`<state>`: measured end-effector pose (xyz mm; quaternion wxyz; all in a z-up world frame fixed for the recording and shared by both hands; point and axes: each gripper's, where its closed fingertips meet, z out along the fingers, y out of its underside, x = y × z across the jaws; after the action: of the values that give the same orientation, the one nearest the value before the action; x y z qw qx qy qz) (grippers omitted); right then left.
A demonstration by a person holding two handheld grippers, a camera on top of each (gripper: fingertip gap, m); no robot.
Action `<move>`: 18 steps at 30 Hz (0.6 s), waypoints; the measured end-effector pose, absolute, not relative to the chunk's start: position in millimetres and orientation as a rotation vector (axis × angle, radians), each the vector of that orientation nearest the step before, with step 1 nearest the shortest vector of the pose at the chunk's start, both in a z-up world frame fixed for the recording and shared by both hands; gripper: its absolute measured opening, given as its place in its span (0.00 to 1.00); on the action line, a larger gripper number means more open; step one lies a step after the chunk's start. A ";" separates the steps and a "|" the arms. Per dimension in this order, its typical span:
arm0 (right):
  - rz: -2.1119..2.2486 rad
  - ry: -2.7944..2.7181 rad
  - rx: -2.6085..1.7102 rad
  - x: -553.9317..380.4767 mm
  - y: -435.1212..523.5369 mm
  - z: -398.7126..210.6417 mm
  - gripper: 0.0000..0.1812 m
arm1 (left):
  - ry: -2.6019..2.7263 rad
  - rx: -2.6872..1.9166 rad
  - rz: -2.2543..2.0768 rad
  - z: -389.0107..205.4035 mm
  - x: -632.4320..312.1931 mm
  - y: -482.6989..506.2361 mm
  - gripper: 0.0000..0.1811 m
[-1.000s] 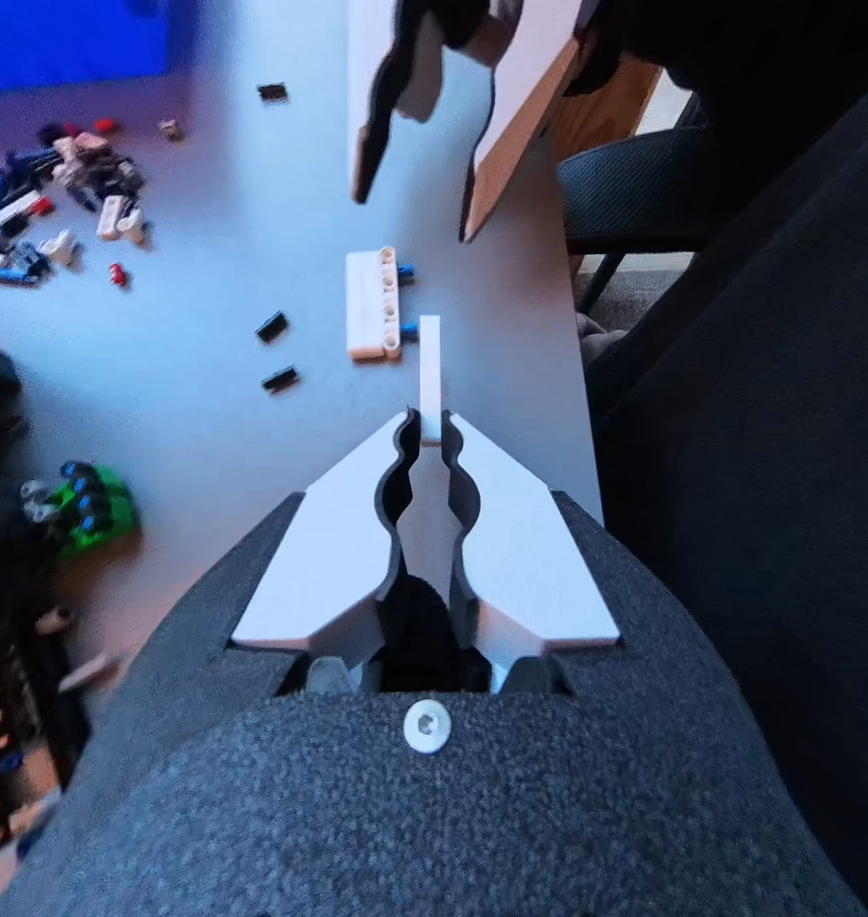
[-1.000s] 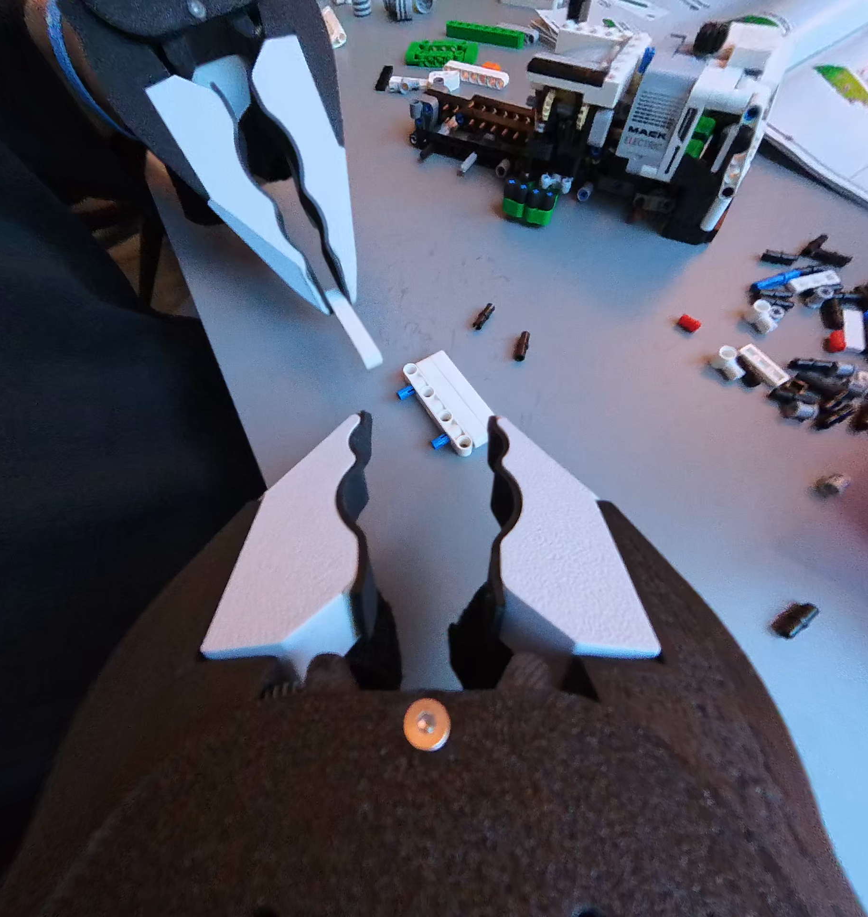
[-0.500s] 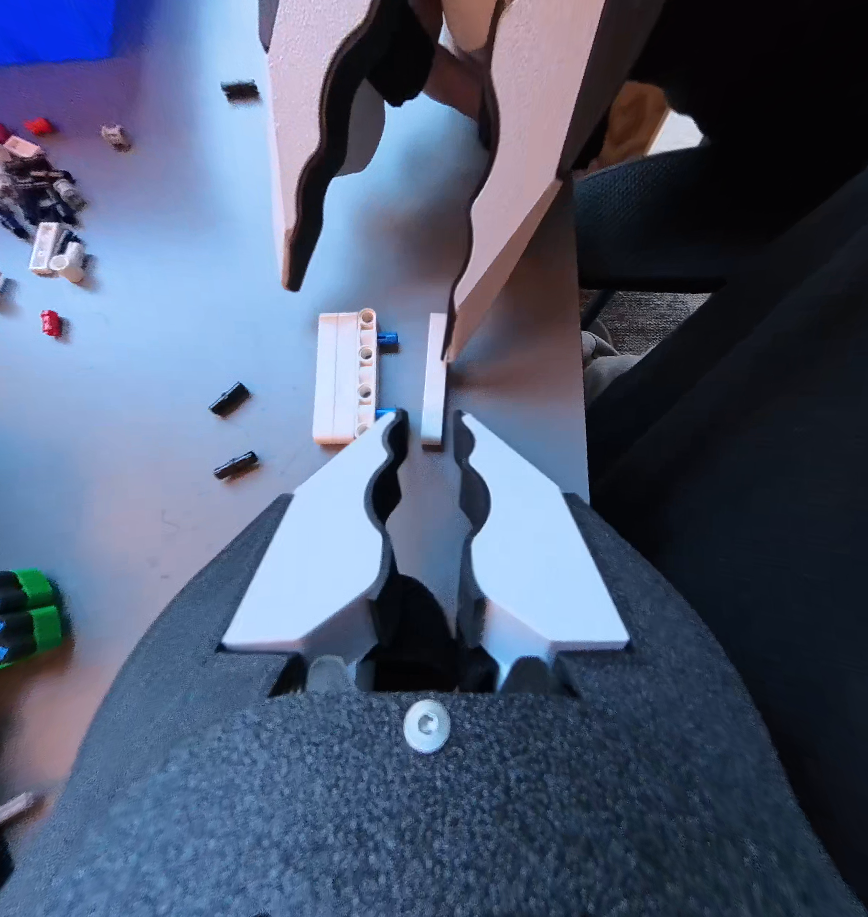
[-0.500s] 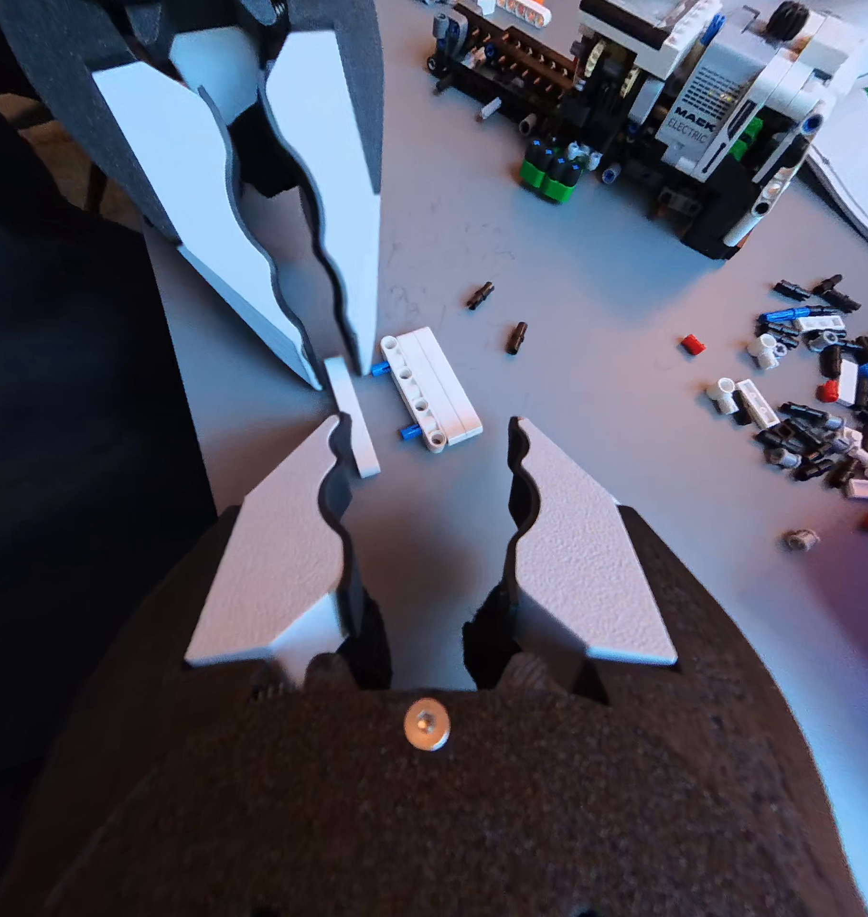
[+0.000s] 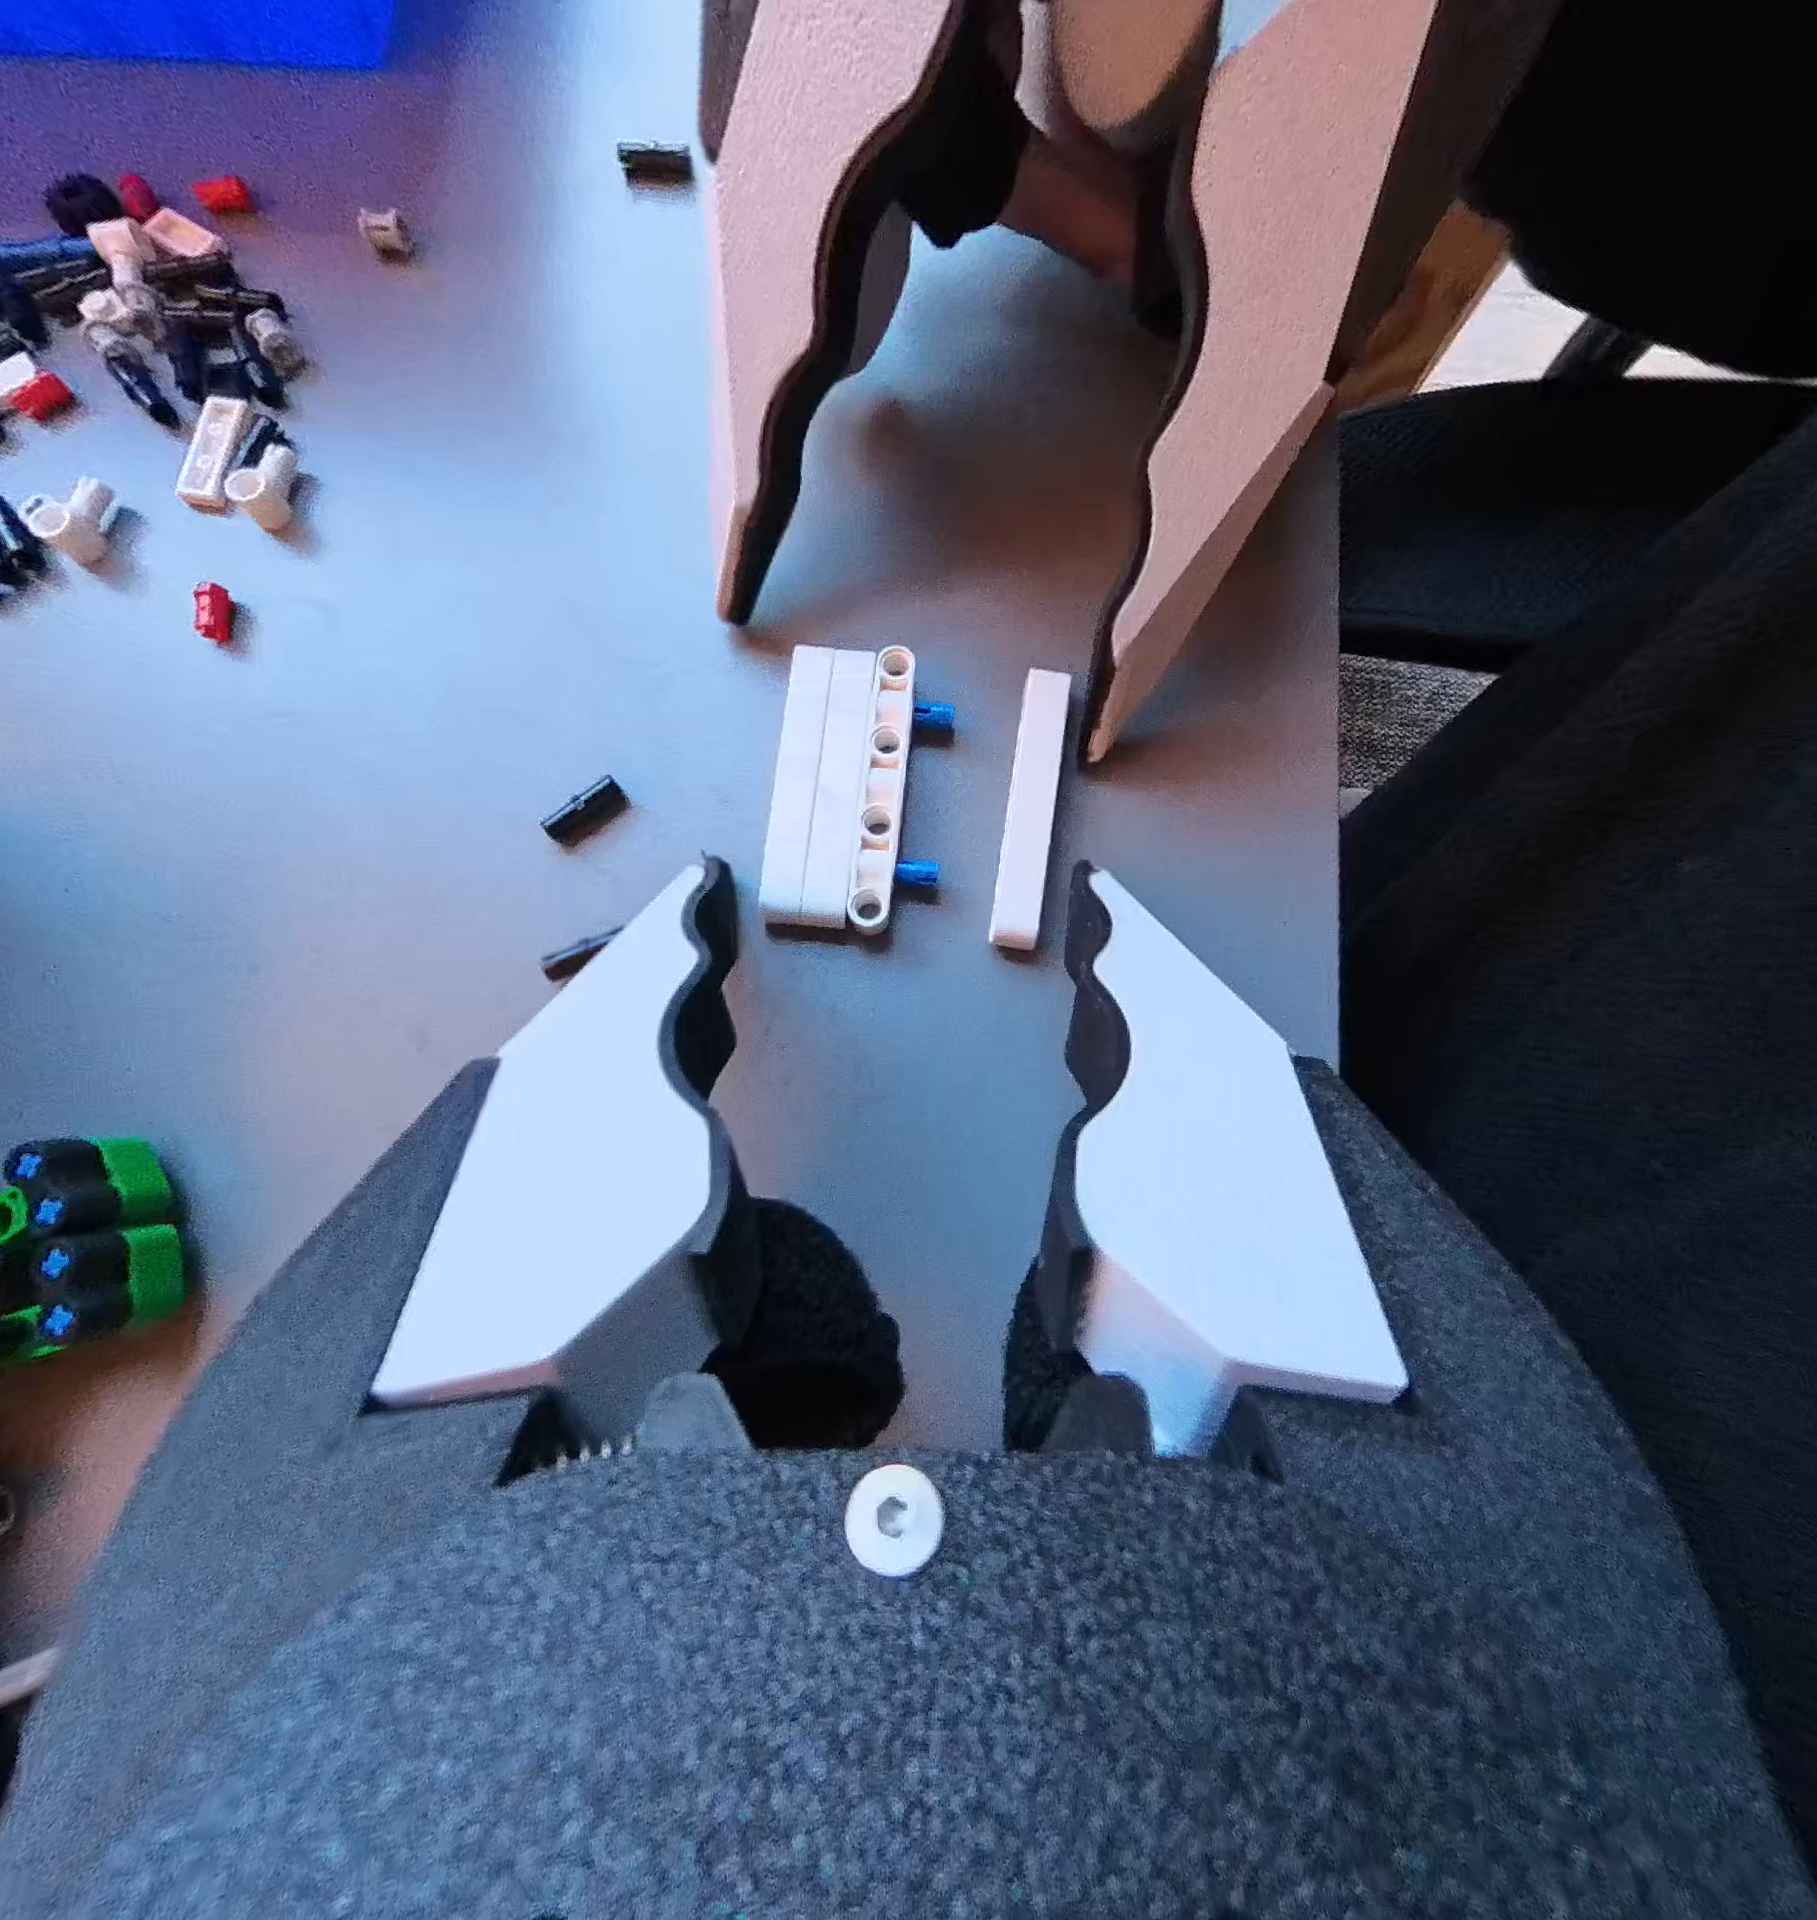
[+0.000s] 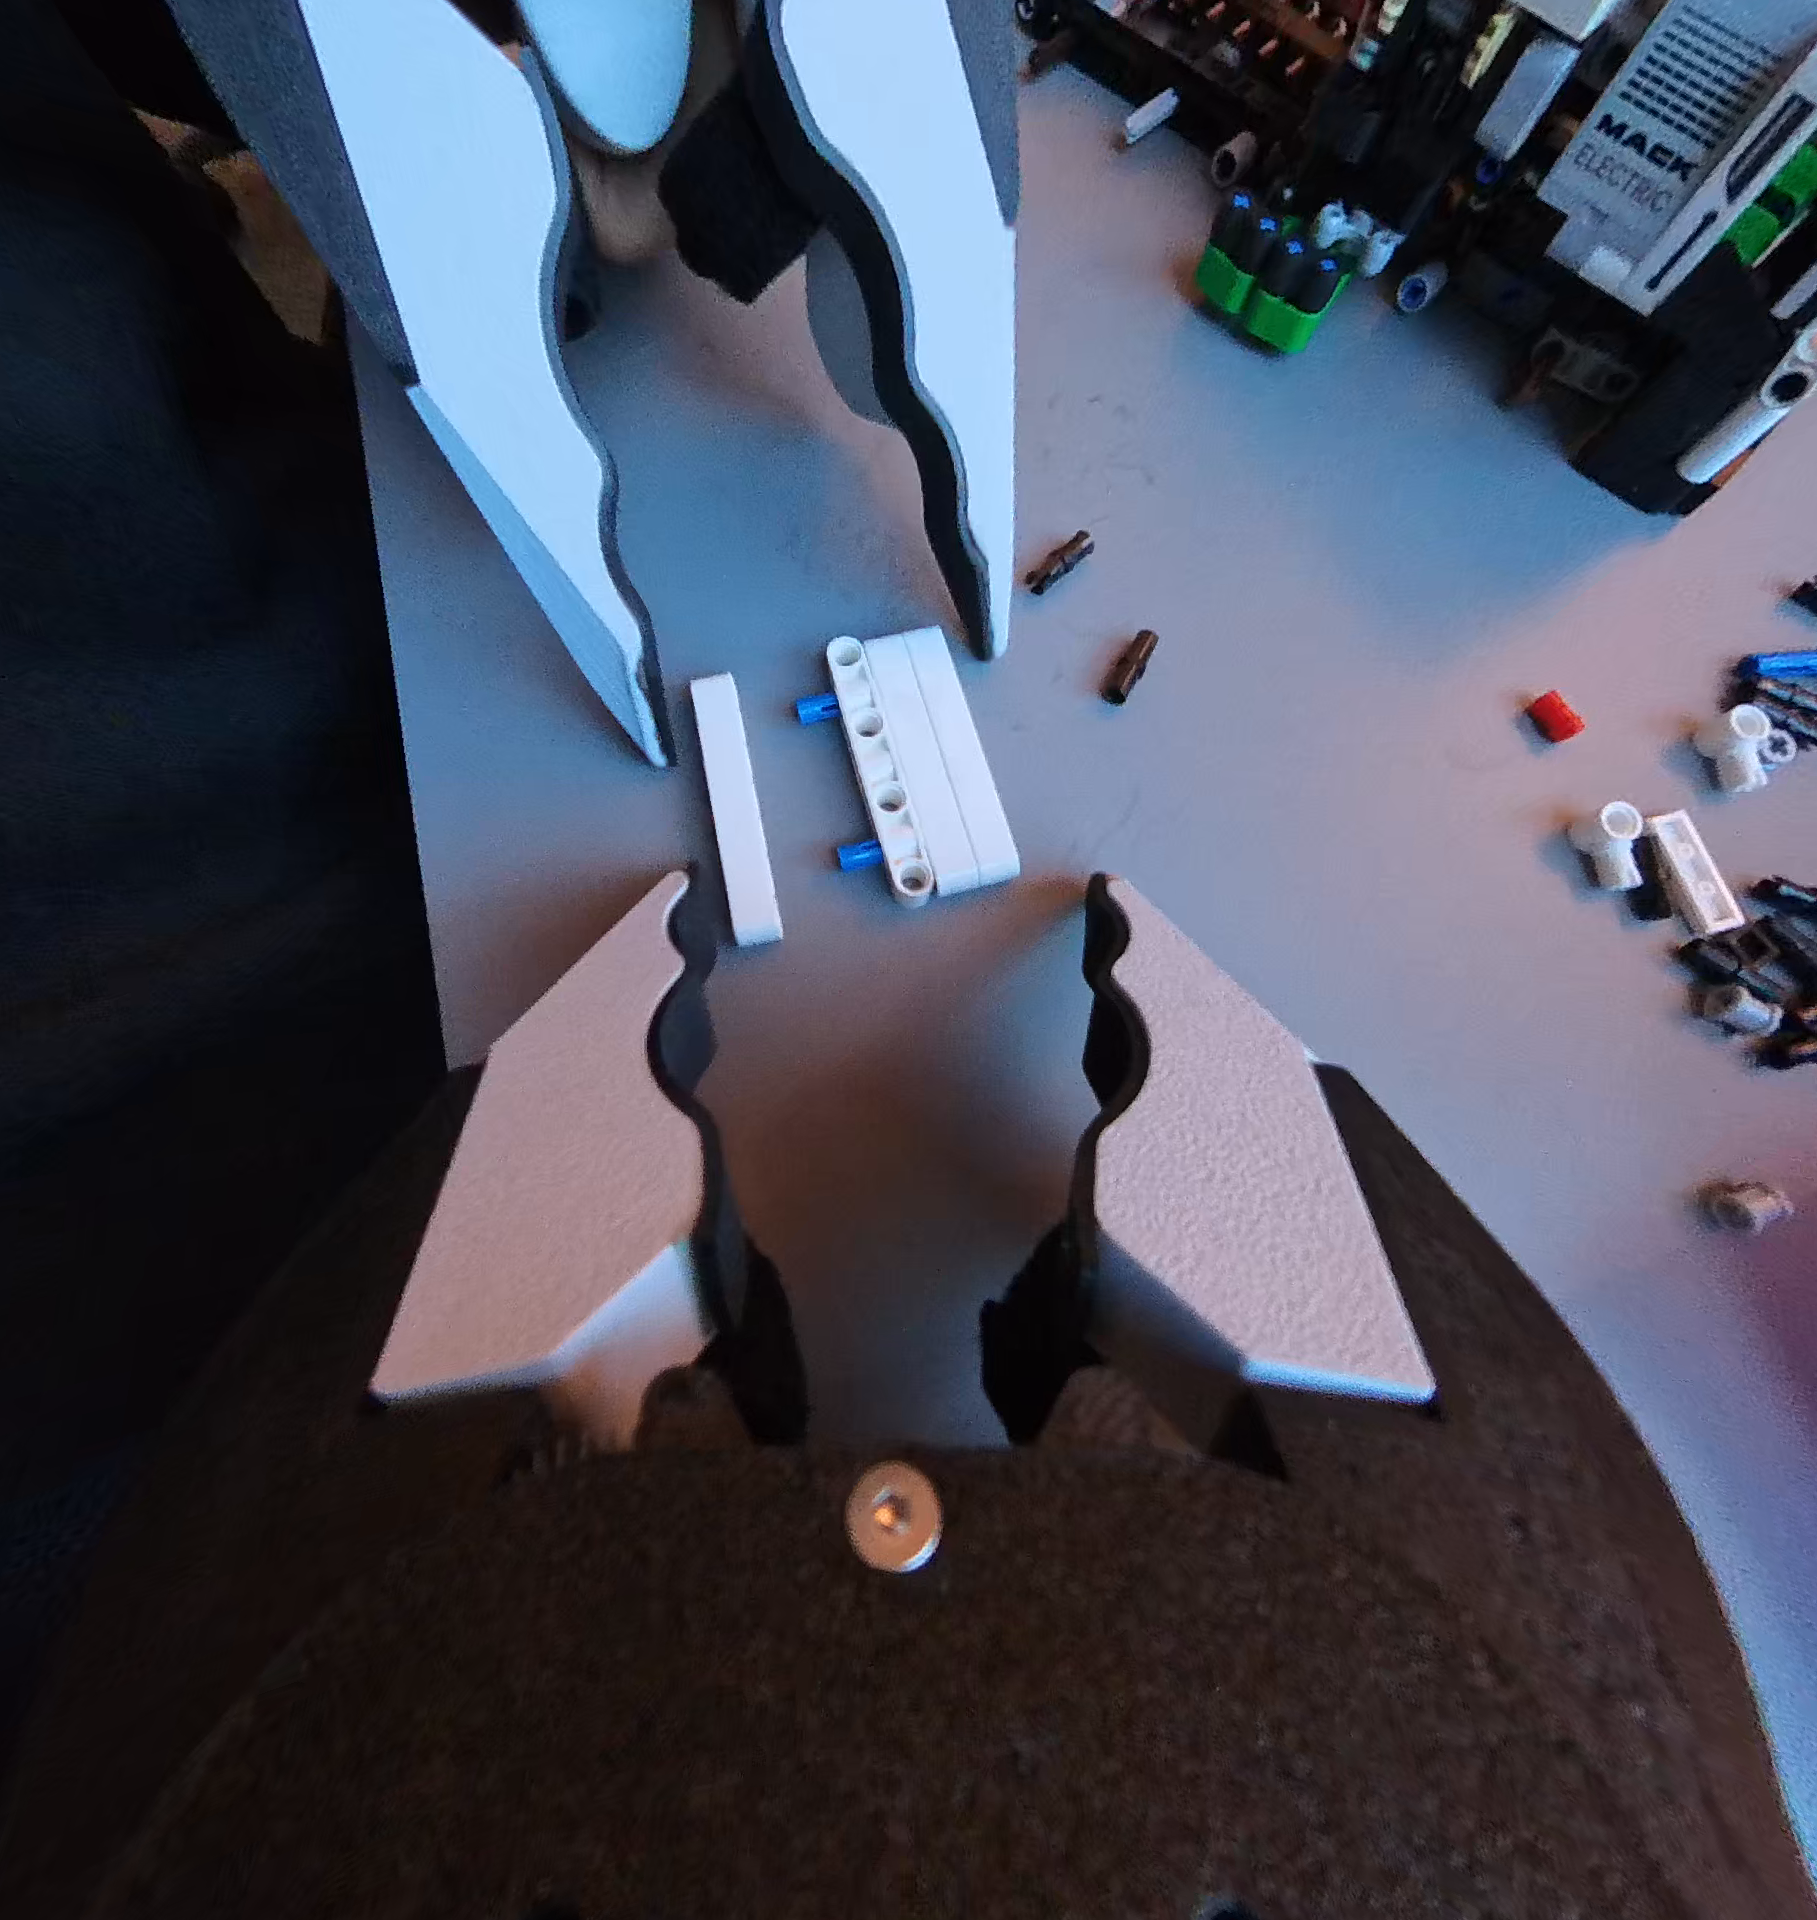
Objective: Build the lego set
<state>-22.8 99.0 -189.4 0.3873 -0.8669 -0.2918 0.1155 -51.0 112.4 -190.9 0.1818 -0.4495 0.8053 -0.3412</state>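
Grey table (image 5: 384, 852), scattered lego pieces (image 5: 125, 343)

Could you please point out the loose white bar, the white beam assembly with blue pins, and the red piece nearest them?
White bar (image 5: 1031, 808), left wrist view, middle of its top face.
Beam assembly (image 6: 925, 767), right wrist view, centre of its white top.
Red piece (image 6: 1554, 715), right wrist view, its top.
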 end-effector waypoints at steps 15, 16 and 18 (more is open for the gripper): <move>0.348 -0.803 -2.186 -22.4 104.6 -188.6 0.26 | 2.301 -1.236 -0.992 -190.4 -45.2 110.6 0.25; 0.353 -0.805 -2.185 -22.4 104.5 -188.6 0.26 | 2.301 -1.236 -0.993 -190.3 -45.0 110.8 0.24; 0.361 -0.803 -2.186 -22.6 104.3 -188.4 0.27 | 2.297 -1.237 -0.996 -190.2 -44.4 111.8 0.23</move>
<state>-22.6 104.3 -188.4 0.3825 -0.8570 -0.3149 0.1417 -44.4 111.8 -190.2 0.1736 -0.4363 0.8101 -0.3512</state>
